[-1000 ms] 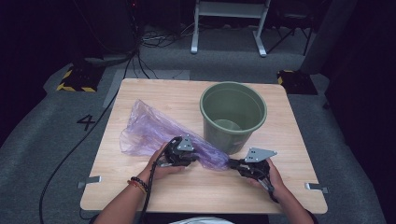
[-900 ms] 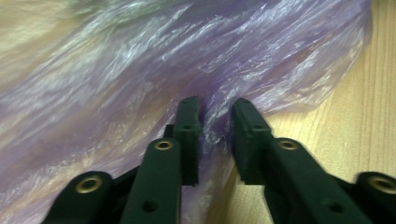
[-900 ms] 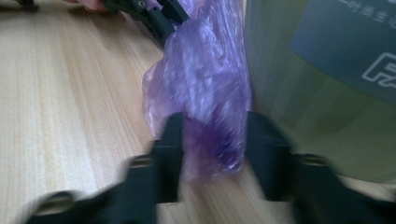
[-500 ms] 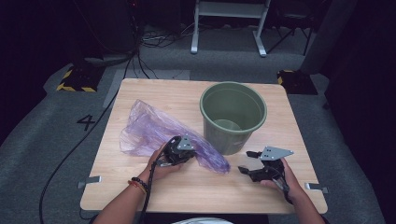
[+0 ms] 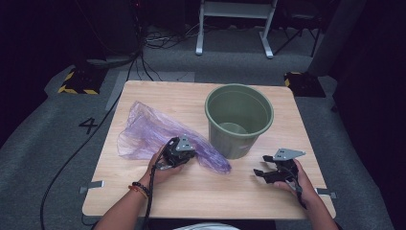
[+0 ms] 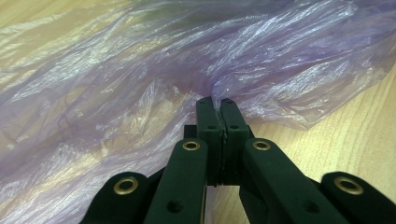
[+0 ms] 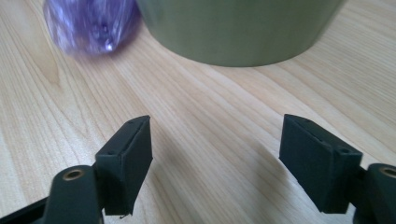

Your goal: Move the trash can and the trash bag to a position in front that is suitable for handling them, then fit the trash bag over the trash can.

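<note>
Our left gripper (image 6: 215, 103) pinches the purple bag (image 5: 148, 132) beside the bin (image 5: 238, 120); our right gripper (image 7: 215, 158), just opened wide and empty, hangs over bare table (image 5: 225, 191) before the bin.

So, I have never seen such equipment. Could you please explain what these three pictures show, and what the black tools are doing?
A person sits at a wooden table and holds one hand-held gripper in each hand. The high view looks down from above; each gripper view comes from a camera riding on that tool. On the table stand a green bucket and a crumpled purple plastic bag. The left hand-held gripper is pinched shut on the bag. The right hand-held gripper has just been opening; nothing is between its jaws, above bare wood.
</note>
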{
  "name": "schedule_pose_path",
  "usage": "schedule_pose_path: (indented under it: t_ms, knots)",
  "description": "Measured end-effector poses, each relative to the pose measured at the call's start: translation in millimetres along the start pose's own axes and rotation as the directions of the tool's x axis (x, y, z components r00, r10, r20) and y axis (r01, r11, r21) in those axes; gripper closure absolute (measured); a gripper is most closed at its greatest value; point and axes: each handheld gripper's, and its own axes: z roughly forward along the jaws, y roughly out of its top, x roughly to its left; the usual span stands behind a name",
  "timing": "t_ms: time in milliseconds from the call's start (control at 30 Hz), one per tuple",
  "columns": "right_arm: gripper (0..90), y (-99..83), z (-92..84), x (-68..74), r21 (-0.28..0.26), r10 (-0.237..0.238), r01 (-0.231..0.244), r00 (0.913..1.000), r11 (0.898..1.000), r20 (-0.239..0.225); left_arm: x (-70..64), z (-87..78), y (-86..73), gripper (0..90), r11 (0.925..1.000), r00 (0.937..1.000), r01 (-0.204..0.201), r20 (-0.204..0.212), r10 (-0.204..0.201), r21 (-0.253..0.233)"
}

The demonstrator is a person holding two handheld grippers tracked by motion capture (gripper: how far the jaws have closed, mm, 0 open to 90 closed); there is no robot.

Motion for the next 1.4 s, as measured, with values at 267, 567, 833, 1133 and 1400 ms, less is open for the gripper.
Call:
schedule_pose_path:
  t_ms: [267,567,833,1133,1400]
  knots:
    - [24.2,1.5,4.0,2.5,0.004,-0.011,0.011,0.9999,1.000,-0.006,3.8,-6.2,0.0,89.4,0.9998,0.9997,0.005,-0.023,-0.006,-0.021]
    - [24.2,0.3,5.5,2.7,0.012,-0.019,0.019,0.9998,1.000,-0.003,9.1,-15.0,0.1,89.4,0.9985,0.9983,0.018,-0.055,-0.020,-0.052]
    - [24.0,-0.8,5.0,4.6,0.012,-0.034,0.035,0.9994,0.999,-0.009,20.0,-32.6,4.6,89.4,0.9907,0.9945,0.062,-0.077,-0.072,-0.121]
    - [24.2,-0.6,5.4,4.3,0.010,-0.025,0.025,0.9997,1.000,-0.006,30.5,-48.5,16.8,89.3,0.9820,0.9920,0.073,-0.089,-0.090,-0.174]
    - [24.2,-1.1,5.0,5.2,0.012,-0.028,0.028,0.9996,1.000,-0.003,40.8,-63.1,35.5,89.4,0.9682,0.9888,0.084,-0.100,-0.111,-0.236]
